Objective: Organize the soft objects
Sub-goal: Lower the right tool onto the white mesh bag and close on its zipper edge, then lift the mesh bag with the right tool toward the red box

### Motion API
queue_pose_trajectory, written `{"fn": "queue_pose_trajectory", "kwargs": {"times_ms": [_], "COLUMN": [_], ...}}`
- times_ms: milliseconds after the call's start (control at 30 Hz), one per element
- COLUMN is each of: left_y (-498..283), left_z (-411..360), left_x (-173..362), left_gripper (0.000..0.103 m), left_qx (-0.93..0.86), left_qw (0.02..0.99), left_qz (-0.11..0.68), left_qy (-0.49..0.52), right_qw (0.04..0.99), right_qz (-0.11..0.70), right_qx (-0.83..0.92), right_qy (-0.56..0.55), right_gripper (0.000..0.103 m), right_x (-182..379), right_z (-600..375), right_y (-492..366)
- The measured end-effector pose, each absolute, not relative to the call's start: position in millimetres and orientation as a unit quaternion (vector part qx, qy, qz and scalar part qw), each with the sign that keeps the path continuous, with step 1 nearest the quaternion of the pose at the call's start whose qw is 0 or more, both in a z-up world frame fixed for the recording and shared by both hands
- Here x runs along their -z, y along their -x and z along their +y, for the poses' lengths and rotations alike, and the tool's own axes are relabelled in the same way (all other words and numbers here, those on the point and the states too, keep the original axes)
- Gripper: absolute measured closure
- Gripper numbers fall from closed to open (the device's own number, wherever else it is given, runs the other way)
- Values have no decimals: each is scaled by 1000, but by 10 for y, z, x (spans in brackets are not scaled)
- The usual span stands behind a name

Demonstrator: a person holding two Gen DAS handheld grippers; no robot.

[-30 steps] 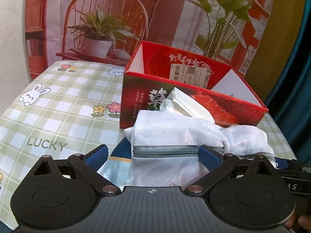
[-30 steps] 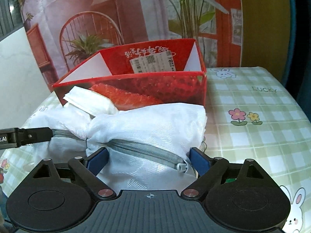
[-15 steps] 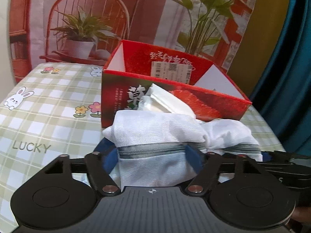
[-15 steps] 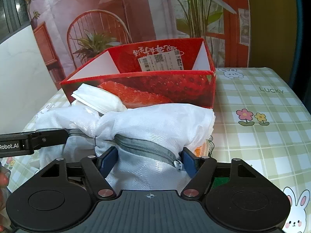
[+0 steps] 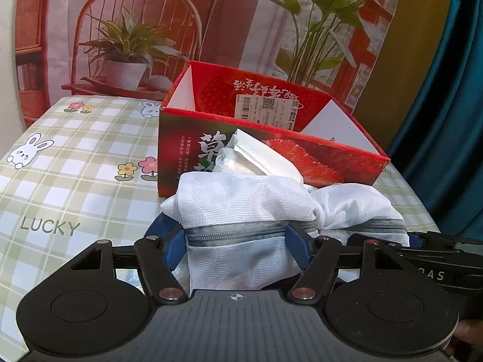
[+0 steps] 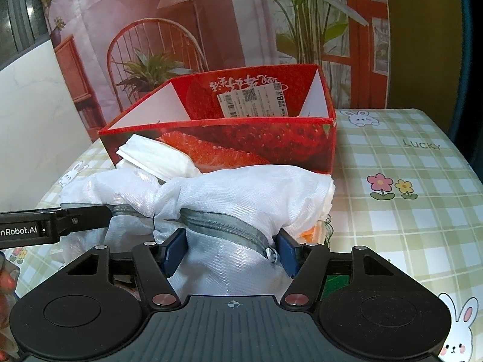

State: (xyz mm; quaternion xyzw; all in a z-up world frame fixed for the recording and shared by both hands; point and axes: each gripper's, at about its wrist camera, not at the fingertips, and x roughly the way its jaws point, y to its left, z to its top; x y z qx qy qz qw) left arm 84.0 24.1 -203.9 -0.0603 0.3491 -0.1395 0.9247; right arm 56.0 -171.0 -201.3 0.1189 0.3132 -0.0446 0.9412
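Both grippers have closed in on the mesh bag since the earlier frames, where their jaws stood wide.

Left wrist view: left gripper has its blue pads pressed against the bag at the grey zipper band, so it's gripping the bag. Bag sits on the table, just in front of the red box, w/ a white pack poking out its top. Right gripper's arm shows at the right edge.

Right wrist view: right gripper jaws closing on the bag's other end, fabric bunched between the pads, zipper pull by the right pad.

Handling, my guess: bag is light, soft and floppy; mesh will sag and slip if pinched thin. Zipper band is the stiffest part, so best hold is there, both ends, lifted together to stop contents spilling.
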Motion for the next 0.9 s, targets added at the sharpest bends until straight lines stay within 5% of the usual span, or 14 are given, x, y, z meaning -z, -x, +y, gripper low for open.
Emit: {"fn": "queue_pose_trajectory", "kwargs": {"times_ms": [900], "left_y": [-844], "left_z": [340], "left_x": [2104], "left_gripper": [20], "left_qx": [132], "left_qw": [919], "left_qz": [361], "left_qy": [93], "right_qw": [944], "right_qz": [297], "right_qx": [57], "right_qy": [-130], "right_gripper": [44], "right_x": [1950], "right_z": [-1784], "right_y": [-412]}}
